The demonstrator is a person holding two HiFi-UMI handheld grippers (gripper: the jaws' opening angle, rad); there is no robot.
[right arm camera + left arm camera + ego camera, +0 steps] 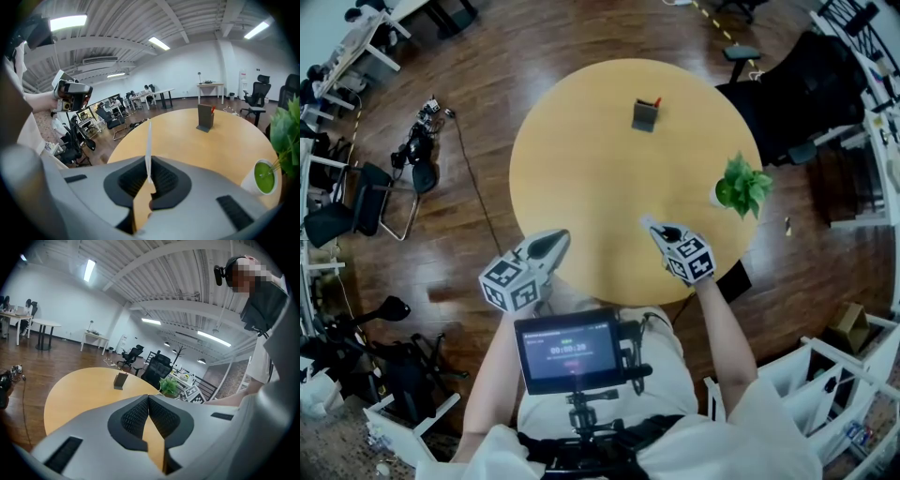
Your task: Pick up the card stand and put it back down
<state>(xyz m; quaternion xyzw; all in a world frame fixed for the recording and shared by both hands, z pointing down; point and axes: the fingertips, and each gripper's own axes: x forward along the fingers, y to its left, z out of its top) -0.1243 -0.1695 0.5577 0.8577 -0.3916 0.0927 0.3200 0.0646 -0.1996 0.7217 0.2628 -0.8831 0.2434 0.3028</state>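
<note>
Chest-mounted screen (pixel 568 350) sits nearest. Left gripper (pixel 555 242), at the round table's (pixel 581 178) 7 o'clock edge, is closed and empty. Right gripper (pixel 654 226), at 5 o'clock, pinches a thin white card (pixel 148 138). Card stand (pixel 645 114) stands upright at 12 o'clock, well away. Probably best to reach with the free left gripper, opening its jaws early and staying clear of the potted plant (pixel 741 186) at 3 o'clock.

The card stand (pixel 645 115) sits near the table's (pixel 581 169) far edge, the potted plant (pixel 741 186) at its right edge, a card (pixel 148 140) in the right gripper (pixel 649 223) over the near edge.

Right gripper (pixel 149 169) closed on a thin white card (pixel 149 140) seen edge-on, dark card stand (pixel 205 117) upright farther across the round table (pixel 197 150), potted plant (pixel 266 177) at right
</note>
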